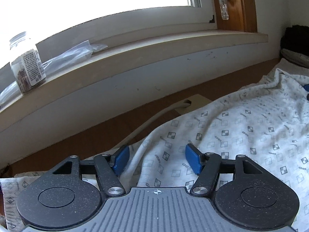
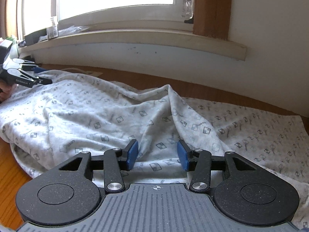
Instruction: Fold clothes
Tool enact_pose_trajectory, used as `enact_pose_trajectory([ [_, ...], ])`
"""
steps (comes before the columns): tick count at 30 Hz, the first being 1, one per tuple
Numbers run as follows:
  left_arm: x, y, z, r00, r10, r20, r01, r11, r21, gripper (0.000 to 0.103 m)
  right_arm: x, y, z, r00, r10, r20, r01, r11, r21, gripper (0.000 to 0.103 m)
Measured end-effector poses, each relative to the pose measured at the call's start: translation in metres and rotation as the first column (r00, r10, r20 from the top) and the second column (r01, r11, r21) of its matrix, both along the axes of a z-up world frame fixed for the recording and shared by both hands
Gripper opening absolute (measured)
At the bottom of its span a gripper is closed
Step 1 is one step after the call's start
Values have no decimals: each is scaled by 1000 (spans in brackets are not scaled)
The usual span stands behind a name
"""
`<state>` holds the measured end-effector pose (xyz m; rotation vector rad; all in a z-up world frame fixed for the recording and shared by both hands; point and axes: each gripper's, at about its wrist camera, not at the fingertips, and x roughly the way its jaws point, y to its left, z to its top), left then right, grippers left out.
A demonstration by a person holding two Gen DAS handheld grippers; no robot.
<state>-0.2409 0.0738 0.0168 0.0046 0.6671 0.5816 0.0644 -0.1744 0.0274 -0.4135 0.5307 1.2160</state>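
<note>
White printed garment (image 2: 119, 114) lies rumpled across the wooden table (image 2: 11, 164). Left gripper (image 1: 156, 158) and right gripper (image 2: 158, 153) hover over it, jaws spread, pinching nothing.

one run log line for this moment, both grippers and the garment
left gripper: open, over cloth | right gripper: open, astride raised fold | white checker-print cotton garment: rumpled, unfolded, on brown wooden table
</note>
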Motion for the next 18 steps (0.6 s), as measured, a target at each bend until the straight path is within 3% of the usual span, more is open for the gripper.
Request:
enact_pose_trajectory([
  [13, 0, 0, -1, 1000, 14, -3, -14, 1000, 11, 71, -5, -1, 0, 998, -46, 42, 46, 999, -3, 62],
  [16, 0, -1, -1, 1000, 16, -4, -16, 1000, 19, 71, -11, -10, 5, 995, -55, 86, 52, 998, 39, 62],
  [18, 0, -1, 0, 1000, 19, 0, -19, 1000, 23, 71, -8, -27, 10, 997, -57, 59, 52, 995, 79, 62],
])
